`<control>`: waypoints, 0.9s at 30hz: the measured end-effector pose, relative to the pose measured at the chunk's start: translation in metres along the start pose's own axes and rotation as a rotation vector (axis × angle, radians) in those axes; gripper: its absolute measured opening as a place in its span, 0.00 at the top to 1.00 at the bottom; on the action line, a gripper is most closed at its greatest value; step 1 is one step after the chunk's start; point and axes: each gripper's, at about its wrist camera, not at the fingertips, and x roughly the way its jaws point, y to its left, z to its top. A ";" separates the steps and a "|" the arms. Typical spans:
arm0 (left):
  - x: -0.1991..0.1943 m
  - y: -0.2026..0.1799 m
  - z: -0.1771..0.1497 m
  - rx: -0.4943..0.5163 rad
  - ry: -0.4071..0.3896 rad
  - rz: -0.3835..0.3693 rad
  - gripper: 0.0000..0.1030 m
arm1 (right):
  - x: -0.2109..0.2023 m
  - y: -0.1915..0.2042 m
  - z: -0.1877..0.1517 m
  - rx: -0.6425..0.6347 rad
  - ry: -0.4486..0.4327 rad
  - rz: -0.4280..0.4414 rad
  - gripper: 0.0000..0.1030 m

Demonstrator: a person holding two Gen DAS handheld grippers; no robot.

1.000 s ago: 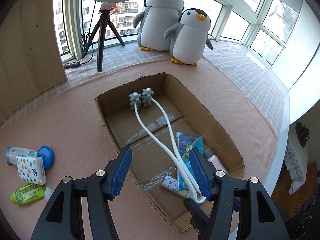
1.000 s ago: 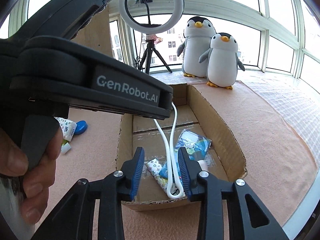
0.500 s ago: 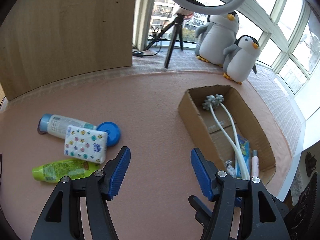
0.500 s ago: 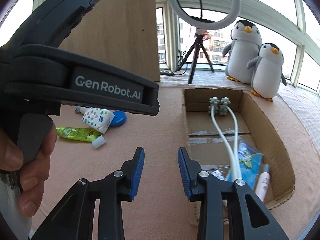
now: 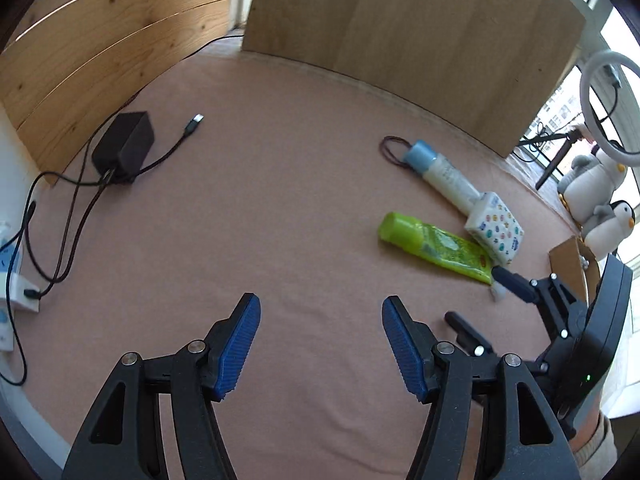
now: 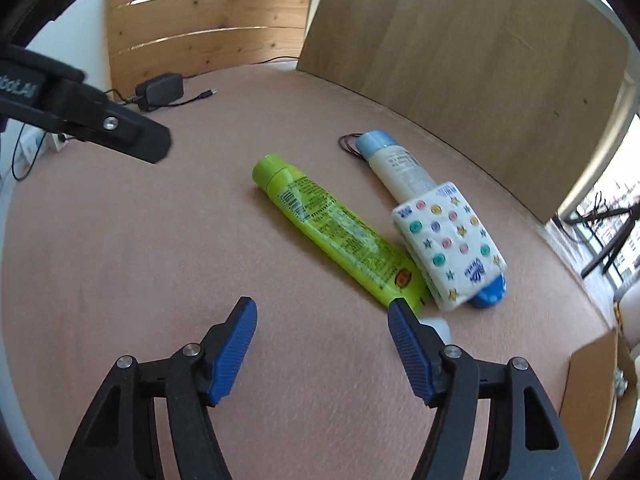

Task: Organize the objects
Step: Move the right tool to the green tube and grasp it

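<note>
A green tube (image 6: 336, 232) lies on the pink mat (image 6: 160, 280), just ahead of my right gripper (image 6: 322, 344). Its white-capped end sits by the right finger. The jaws are opening and nothing is between them. Beside the tube lie a dotted tissue pack (image 6: 448, 248), a white bottle with a pale blue cap (image 6: 394, 164) and a blue lid (image 6: 490, 290) half under the pack. My left gripper (image 5: 320, 340) stands open over bare mat, left of the green tube (image 5: 436, 246). A corner of the cardboard box (image 6: 592, 384) shows at the right.
A black power adapter (image 5: 124, 146) with its cables and a loose plug (image 5: 195, 123) lies at the far left, near a white power strip (image 5: 10, 280). A dark hair tie (image 5: 394, 150) lies by the bottle cap. Wooden boards (image 5: 400, 40) stand behind. Plush penguins (image 5: 592, 184) sit far right.
Both grippers have swung left, away from the cardboard box, to the loose items on the mat. The right jaws have widened. The left jaws stay as they were.
</note>
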 end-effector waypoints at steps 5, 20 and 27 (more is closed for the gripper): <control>-0.012 0.038 -0.022 -0.052 0.000 0.002 0.35 | 0.026 -0.025 0.015 0.010 0.004 0.112 0.30; -0.032 0.045 -0.041 -0.074 -0.014 -0.029 0.35 | 0.026 -0.045 0.001 0.125 0.069 0.219 0.23; -0.019 0.032 -0.037 -0.069 0.011 -0.060 0.35 | -0.002 0.001 -0.010 0.200 0.057 0.165 0.60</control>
